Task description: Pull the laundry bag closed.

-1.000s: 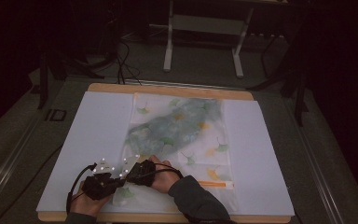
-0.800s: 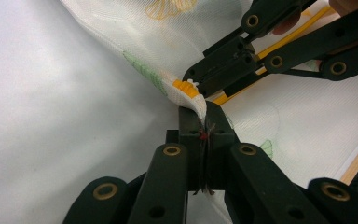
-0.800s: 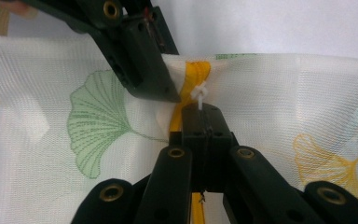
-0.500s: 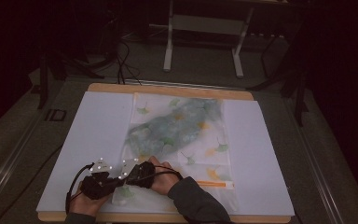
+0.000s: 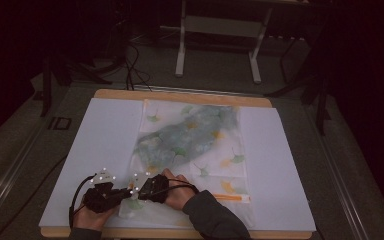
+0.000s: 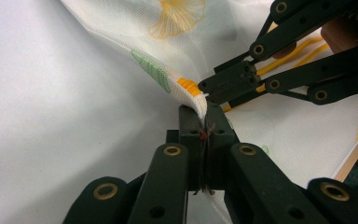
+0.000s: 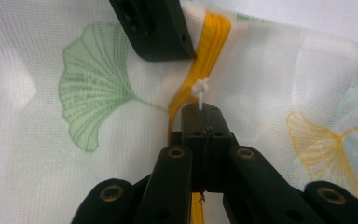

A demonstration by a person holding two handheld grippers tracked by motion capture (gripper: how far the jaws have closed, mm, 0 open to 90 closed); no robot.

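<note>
Both tools barely shifted, still pinching mesh bag [image 5: 190,145] corner, zipper pull [image 7: 199,88].

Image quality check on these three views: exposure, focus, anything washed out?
High view: dim, room nearly black, the white table cover alone catches light; soft and grainy. Left gripper view: bright, the mesh bag edge sharp, the nearest tongs links blurred. Right gripper view: evenly lit, the yellow zipper and leaf print crisp, no glare.
</note>
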